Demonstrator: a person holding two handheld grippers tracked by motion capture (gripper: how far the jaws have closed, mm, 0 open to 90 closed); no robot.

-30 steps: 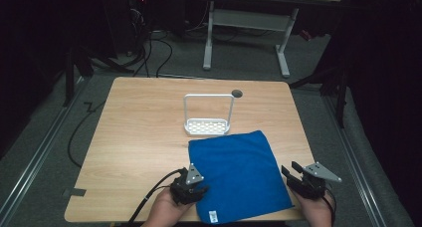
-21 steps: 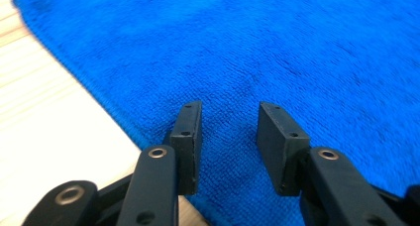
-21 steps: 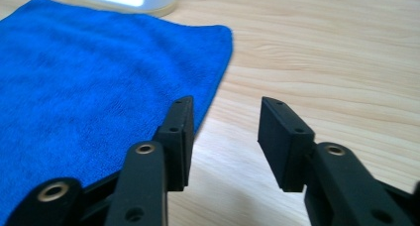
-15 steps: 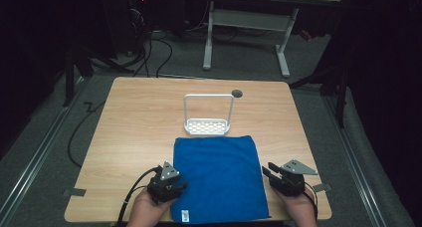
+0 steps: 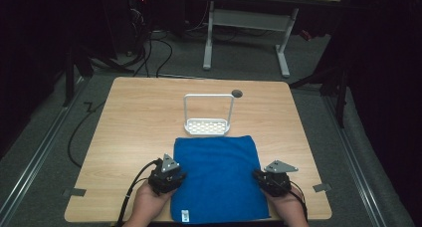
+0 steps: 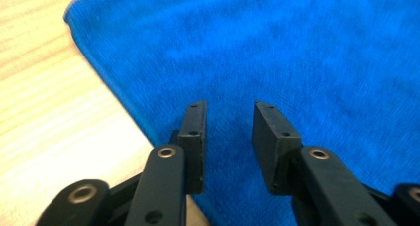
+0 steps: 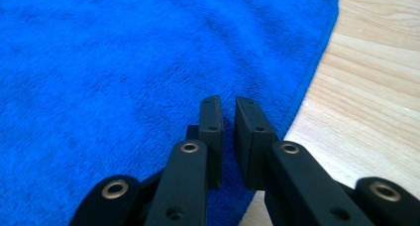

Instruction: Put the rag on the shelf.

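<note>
A blue towel [image 5: 216,177] lies flat and square on the wooden table [image 5: 139,122], with a small white tag [image 5: 185,214] at its near edge. My left gripper [image 5: 172,179] rests at the towel's left edge. Its jaws [image 6: 229,109] stand apart over the cloth [image 6: 297,52] with nothing between them, and they have just been closing. My right gripper [image 5: 261,177] is at the towel's right edge. Its jaws [image 7: 227,104] have just been closing to a narrow slit above the cloth [image 7: 124,62], and I see no fold pinched between them.
A white wire rack [image 5: 208,118] with a perforated base stands just beyond the towel's far edge. A round cable hole [image 5: 237,93] is in the tabletop behind it. Bare wood lies left and right of the towel. Desk legs and cables are on the floor beyond.
The towel, skewed toward the right a second ago, now lies straight and further left. Both hands have shifted left with it, the right one more.
</note>
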